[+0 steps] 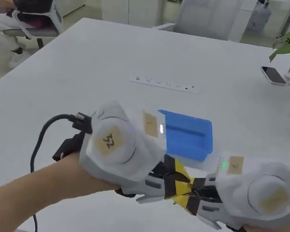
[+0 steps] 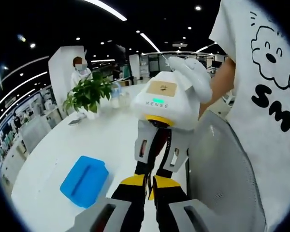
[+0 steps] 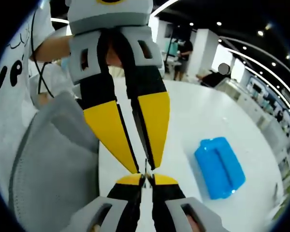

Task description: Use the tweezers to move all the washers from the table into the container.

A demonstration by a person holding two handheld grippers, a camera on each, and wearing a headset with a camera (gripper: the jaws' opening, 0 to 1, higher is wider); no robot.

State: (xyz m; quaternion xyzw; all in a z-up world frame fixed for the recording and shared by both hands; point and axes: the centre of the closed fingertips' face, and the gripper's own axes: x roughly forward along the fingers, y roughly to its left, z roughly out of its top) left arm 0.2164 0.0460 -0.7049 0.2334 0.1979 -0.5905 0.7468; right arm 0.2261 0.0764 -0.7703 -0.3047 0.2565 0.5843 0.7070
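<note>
My two grippers meet tip to tip low over the white table. The left gripper comes in from the left, the right gripper from the right. In the right gripper view a thin dark tweezers blade runs between the left gripper's yellow jaws down to my right gripper, whose jaws are closed on its end. In the left gripper view my left gripper is shut, facing the right one's black jaws. A blue container lies just beyond the grippers.
A socket strip is set into the table's middle. A phone and a plant are at the far right. A grey chair back stands close behind. A black cable hangs from the left gripper.
</note>
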